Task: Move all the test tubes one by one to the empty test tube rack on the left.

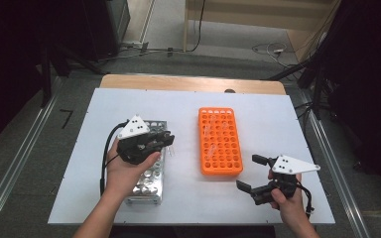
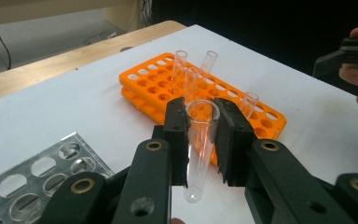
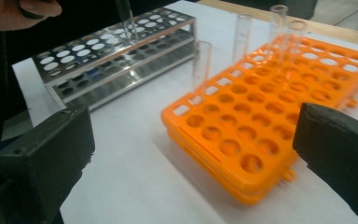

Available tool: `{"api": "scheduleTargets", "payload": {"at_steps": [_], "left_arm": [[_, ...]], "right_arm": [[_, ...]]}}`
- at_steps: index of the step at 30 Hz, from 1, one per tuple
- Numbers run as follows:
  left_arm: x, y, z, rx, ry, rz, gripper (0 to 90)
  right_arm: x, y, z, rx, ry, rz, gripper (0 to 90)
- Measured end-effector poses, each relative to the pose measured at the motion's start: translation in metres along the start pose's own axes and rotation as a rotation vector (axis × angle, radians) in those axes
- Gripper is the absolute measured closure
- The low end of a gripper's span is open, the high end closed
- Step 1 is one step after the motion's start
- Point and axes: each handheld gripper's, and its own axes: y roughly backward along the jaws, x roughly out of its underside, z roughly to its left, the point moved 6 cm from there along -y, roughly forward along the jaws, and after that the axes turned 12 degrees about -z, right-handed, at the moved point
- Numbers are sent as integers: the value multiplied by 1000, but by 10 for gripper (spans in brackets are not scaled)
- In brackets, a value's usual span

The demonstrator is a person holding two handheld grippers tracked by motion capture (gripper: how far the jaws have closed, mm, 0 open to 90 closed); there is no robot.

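A clear tube (image 2: pixel 200 140) is pinched near its rim by the left tongs (image 2: pixel 203 122); light, slippery and brittle, it is best gripped gently. The right tongs (image 1: pixel 252 172) are spread, empty.

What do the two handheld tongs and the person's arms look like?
Both the left tongs and right tongs are black, with two blocky jaws on brass-riveted links. Each carries a pale three-cornered plate with dark dots on top and trails a black cable. The forearms are bare, with no sleeves in sight.
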Motion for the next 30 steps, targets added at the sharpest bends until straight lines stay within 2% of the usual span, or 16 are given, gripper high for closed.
{"api": "scheduleTargets", "payload": {"at_steps": [4, 9, 11, 13, 24, 30], "left_arm": [[-4, -3, 9, -20, -8, 0, 759], [-9, -7, 23, -48, -1, -6, 759], [-11, -9, 28, -60, -9, -1, 759], [-13, -11, 33, -67, 0, -7, 759], [-17, -23, 62, -127, 6, -25, 759], [-18, -26, 75, -157, 11, -36, 759]], "right_arm": [[6, 14, -14, 36, -16, -1, 0], [9, 23, -26, 77, -26, -12, 0], [9, 24, -28, 81, -25, -16, 0], [12, 25, -34, 81, -24, -18, 0], [15, 28, -42, 75, -48, -31, 0], [18, 28, -46, 109, -42, -26, 0]]}}
